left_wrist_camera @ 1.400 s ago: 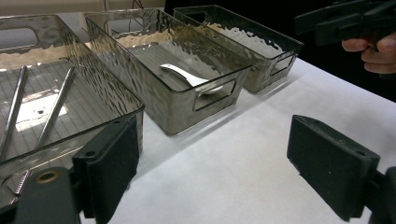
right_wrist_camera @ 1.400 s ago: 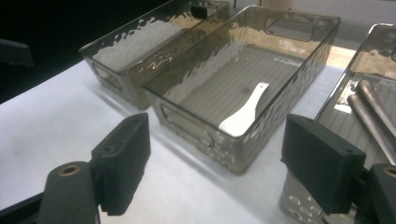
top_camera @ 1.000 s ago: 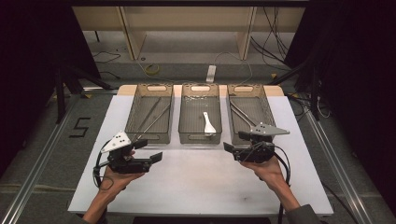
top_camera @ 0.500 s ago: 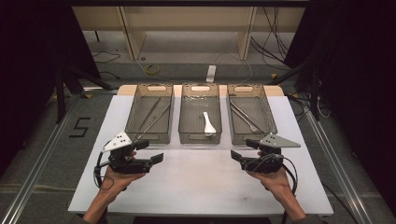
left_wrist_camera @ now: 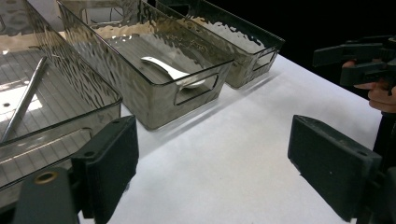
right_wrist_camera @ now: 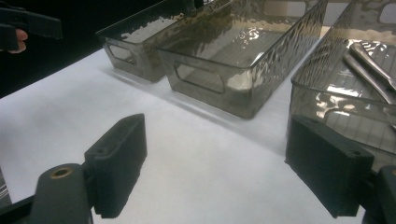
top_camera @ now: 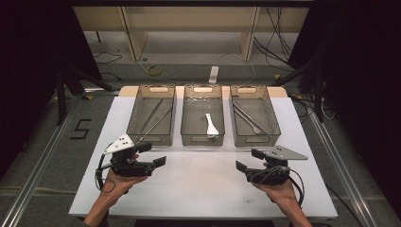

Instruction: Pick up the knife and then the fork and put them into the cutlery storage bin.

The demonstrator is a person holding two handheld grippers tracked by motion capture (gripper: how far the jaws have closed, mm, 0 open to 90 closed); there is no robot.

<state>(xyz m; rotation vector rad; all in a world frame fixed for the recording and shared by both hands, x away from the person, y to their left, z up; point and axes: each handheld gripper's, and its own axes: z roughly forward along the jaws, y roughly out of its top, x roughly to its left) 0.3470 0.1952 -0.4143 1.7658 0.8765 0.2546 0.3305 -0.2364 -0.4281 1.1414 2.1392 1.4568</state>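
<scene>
Three smoky clear bins stand in a row at the back of the white table (top_camera: 198, 189). The left bin (top_camera: 152, 120) holds long metal utensils (left_wrist_camera: 23, 100). A white spoon (top_camera: 211, 125) lies in the middle bin (top_camera: 202, 139), also seen as the spoon (left_wrist_camera: 170, 72). The right bin (top_camera: 255, 137) holds metal tongs (top_camera: 248, 120), which appear again as tongs (right_wrist_camera: 369, 65). My left gripper (top_camera: 152, 154) is open and holds nothing, just in front of the left bin. My right gripper (top_camera: 249, 160) is open too, in front of the right bin, with bare table between its jaws.
The tabletop in front of the bins is bare white between the two grippers. Cables trail from both grippers toward the near edge. Beyond the table lie a shelf frame, floor cables and a rail on each side. Dark stands flank the table.
My right gripper has drawn back from the right bin toward the near edge and slightly right. The left gripper has barely shifted. Both stay open.
</scene>
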